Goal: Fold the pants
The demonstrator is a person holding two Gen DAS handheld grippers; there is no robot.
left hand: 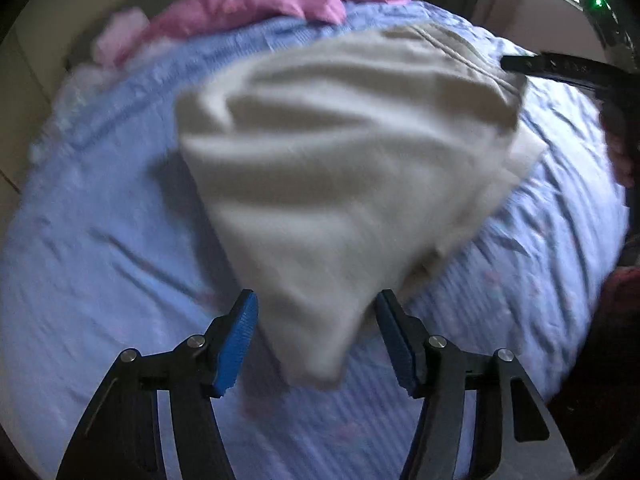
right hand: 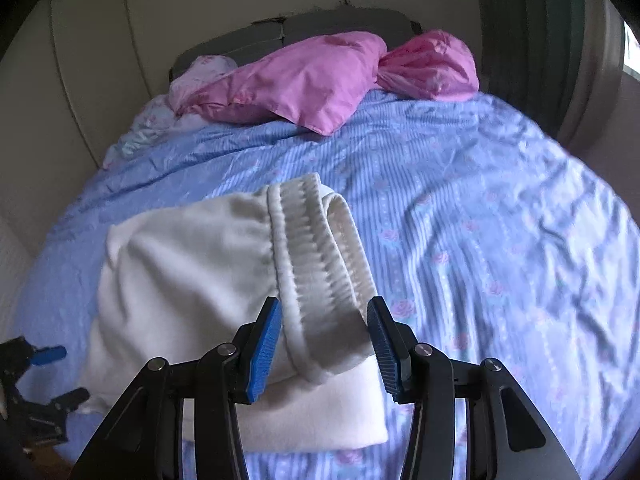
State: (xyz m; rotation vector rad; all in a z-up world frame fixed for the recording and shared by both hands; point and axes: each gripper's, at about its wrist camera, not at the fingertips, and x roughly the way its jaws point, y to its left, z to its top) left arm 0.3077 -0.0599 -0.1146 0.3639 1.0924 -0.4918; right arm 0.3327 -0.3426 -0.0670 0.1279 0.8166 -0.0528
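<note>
The cream-white pants lie folded in a bundle on the blue bedspread. In the left wrist view my left gripper is open, one corner of the folded pants hanging between its blue pads without being pinched. In the right wrist view the pants show their ribbed elastic waistband on top. My right gripper is open, its pads either side of the waistband end. The left gripper shows at the bundle's left edge, the right gripper at its far right.
Pink pillows and a pale floral pillow lie at the head of the bed. A wall stands on the left, a curtain and window on the right. Bare bedspread lies right of the pants.
</note>
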